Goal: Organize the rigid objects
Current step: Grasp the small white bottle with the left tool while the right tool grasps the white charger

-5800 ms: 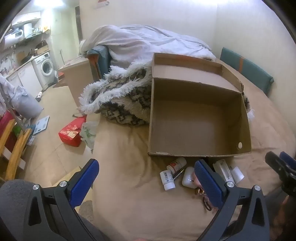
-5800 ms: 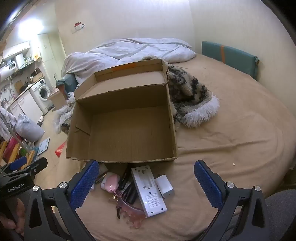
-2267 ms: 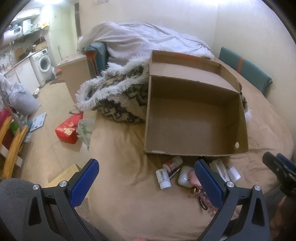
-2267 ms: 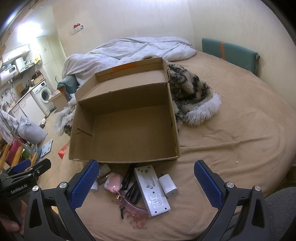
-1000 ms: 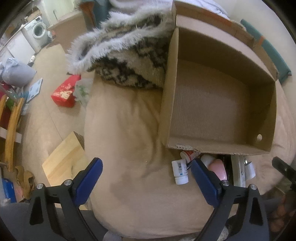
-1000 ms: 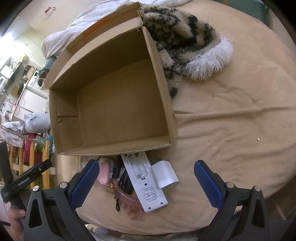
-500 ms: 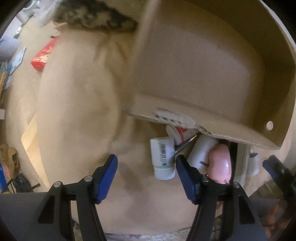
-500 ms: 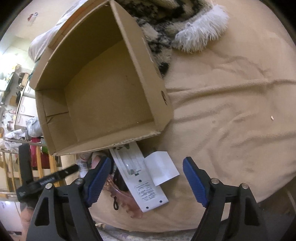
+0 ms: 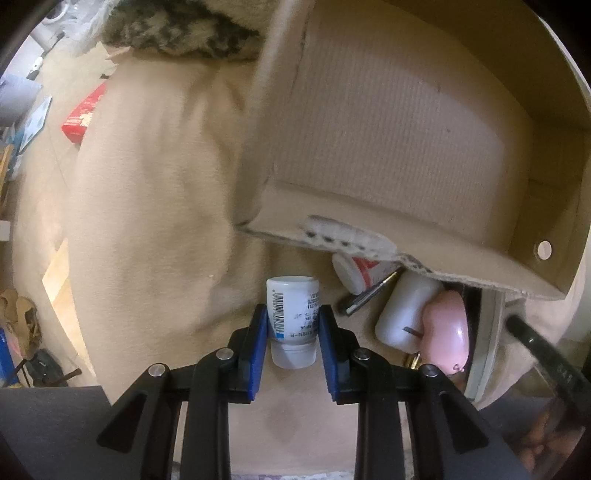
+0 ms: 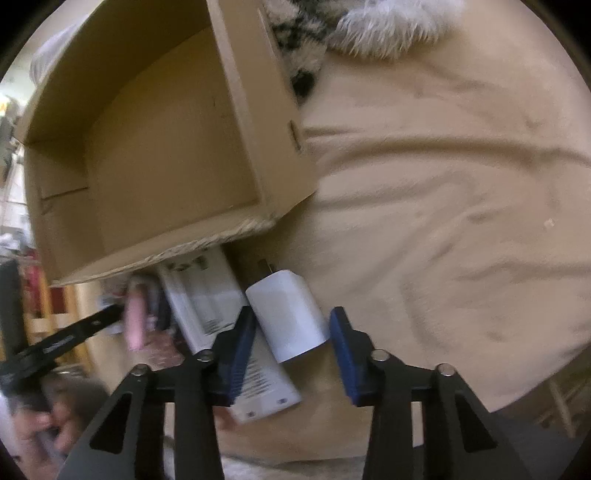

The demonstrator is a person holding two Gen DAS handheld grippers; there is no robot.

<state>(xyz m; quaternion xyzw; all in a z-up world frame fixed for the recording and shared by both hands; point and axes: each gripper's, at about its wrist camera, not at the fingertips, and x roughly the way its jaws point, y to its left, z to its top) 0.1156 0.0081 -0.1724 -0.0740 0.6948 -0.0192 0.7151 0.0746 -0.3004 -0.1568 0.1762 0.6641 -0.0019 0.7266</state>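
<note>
A small white bottle [image 9: 293, 291] with a barcode label lies on the tan bed cover [image 9: 147, 184], just in front of the open cardboard box [image 9: 388, 122]. My left gripper [image 9: 292, 312] points straight down, its jaws closing, with the blue pads against the bottle's sides. In the right wrist view a white charger plug [image 10: 280, 295] lies beside a long white remote [image 10: 218, 317]. My right gripper [image 10: 291, 312] is closing with the plug between its pads, which meet the plug's edges. A pink case [image 9: 443, 325], a pen [image 9: 369, 291] and two more white bottles crowd under the box's front wall.
The box [image 10: 159, 140] stands empty, its front wall overhanging the pile. A fur-trimmed patterned blanket [image 10: 369, 29] lies behind it. The bed's edge drops to a floor with a red pack [image 9: 83, 118] at the left. Wrinkled bed cover [image 10: 443, 184] stretches to the right.
Both grippers have dropped toward the pile in front of the box and narrowed their jaws, the left around the white bottle, the right around the charger plug.
</note>
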